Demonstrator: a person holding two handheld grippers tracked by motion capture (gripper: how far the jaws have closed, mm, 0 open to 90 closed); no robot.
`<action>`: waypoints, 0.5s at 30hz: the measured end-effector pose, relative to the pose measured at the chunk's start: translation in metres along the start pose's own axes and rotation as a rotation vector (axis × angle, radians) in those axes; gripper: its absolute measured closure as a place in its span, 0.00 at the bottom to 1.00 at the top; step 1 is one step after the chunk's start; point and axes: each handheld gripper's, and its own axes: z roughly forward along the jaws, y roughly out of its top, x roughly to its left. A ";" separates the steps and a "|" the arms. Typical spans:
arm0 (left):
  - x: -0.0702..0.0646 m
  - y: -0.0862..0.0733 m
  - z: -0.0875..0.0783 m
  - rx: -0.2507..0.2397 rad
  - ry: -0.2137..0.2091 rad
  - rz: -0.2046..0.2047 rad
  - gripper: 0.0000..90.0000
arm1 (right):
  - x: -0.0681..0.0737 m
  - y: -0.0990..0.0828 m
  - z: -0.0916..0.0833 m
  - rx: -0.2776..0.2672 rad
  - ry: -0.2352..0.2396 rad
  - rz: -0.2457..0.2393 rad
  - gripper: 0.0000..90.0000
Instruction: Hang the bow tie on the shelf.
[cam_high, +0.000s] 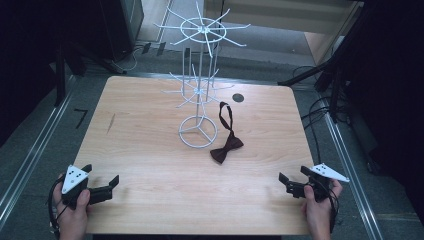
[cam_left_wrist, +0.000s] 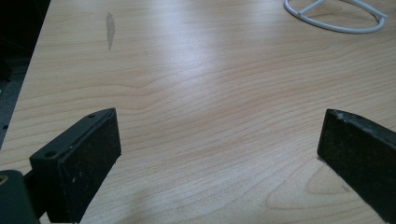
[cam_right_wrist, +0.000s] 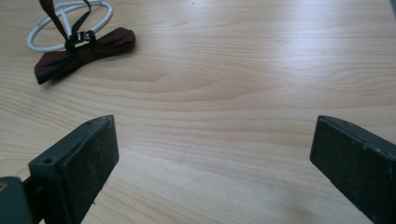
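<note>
On one wooden table (cam_high: 150, 150) there are one white wire rack (cam_high: 200, 85) with two tiers of radiating arms, one dark red bow tie (cam_high: 226, 147), and two hand-held grippers, left (cam_high: 102, 186) and right (cam_high: 292, 181).

black two-jaw grippers (cam_high: 104, 186) (cam_high: 292, 181), grey three-cornered dotted plates on top, black trailing cables, flat matte pads

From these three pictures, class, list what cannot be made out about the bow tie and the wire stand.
- Bow tie: the top of its strap loop is cut off by the upper edge of the right gripper view.
- Wire stand: in the left gripper view the top edge leaves just part of its base ring.
- Strap clasp: too small in the high view.
</note>
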 end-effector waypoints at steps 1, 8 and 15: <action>0.000 0.000 0.000 0.000 0.000 0.000 0.00 | 0.000 0.000 0.000 0.000 0.000 0.000 0.02; 0.000 0.000 0.000 0.001 0.001 0.000 0.00 | -0.016 -0.012 -0.013 -0.011 -0.027 0.042 0.02; 0.000 0.000 0.000 0.001 0.002 -0.001 0.00 | -0.027 -0.021 -0.026 -0.022 -0.065 0.068 0.02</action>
